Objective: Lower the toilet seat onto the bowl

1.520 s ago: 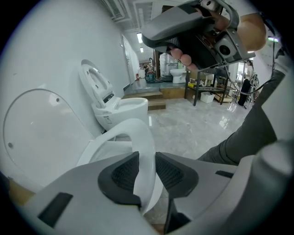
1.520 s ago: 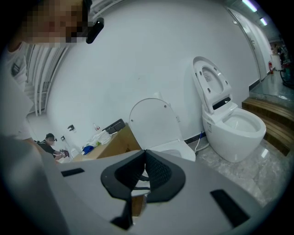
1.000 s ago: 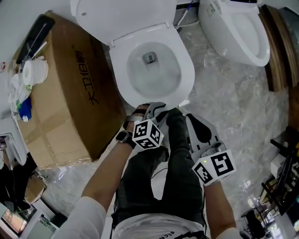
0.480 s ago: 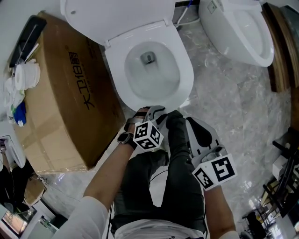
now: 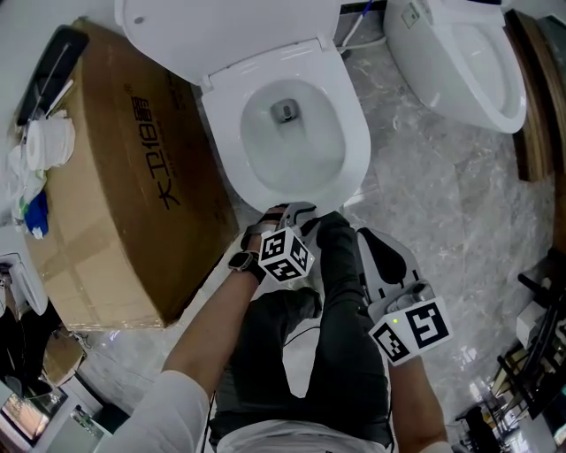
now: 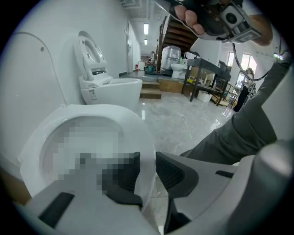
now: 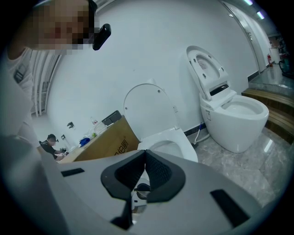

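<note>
The fingers of our left gripper are drawn in to a narrow gap, and the front edge of the toilet seat stands between the pads. We judge that they pinch it, though one pad may be a hair off.

From the head view, the seat ring lies flat and level on the bowl, with no gap that we can make out, while the lid stands up behind it.

Our right gripper has its fingers pressed together on nothing and is held back beside the right thigh, well apart from the toilet.

A cardboard box sits just beside the bowl, and a second toilet stands farther off on the marble floor.

We judge the lowering itself done. What is left is to open the left fingers and draw them off the seat.
</note>
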Tool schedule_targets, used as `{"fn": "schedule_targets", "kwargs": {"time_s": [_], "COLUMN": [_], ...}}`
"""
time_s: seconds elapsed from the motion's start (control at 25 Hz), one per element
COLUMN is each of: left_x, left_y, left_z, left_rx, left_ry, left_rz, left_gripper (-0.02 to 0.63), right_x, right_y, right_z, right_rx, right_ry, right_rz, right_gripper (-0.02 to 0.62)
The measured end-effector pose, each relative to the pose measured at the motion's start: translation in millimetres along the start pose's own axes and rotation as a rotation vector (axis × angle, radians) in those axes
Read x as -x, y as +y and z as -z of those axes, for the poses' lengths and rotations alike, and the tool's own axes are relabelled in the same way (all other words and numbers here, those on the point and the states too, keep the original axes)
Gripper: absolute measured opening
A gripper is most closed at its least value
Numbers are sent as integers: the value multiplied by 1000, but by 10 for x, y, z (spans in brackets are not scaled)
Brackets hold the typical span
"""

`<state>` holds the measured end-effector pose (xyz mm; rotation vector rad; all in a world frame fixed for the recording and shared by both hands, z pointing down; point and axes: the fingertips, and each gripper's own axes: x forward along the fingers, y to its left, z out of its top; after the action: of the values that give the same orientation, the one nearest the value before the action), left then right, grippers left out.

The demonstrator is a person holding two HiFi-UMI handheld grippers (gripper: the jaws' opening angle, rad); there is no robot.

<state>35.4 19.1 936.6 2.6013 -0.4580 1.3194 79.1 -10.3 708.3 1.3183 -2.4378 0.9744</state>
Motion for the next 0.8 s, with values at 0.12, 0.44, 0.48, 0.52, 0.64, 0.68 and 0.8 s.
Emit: {"fn": "schedule_targets", "kwargs": {"time_s": [0.12,0.44,0.48,0.52,0.64,0.68,0.8], "left_x": [-35,19,45,74,207,280,592], "left_y": [12,45,52,59,75,69,69], "left_z": [25,-29,-57,-90,-217,-272,-481], "left_rx": [18,60,69,75,86,94,136], "left_ry": [-3,-34,-41,-49,-70,-80,-122], "left_rz": [-2,-21,-24,-26,-31,-30,-33], "left_gripper": [117,91,89,81,64,58,52], "right_x": [-7,-13,-10,-9,6,18,60], "right_y": [-38,-83,-74,-64,-26,-3,92], "right_z": [24,39,37,30,-13,-35,-141], "right_rx": [-7,-16,-15,-14,-13,-14,-20], "right_ry": [4,9,12,14,16,17,17], "right_rz": [2,-2,-3,-4,-7,-9,-18], "right_gripper": [15,15,15,15,15,15,17]}}
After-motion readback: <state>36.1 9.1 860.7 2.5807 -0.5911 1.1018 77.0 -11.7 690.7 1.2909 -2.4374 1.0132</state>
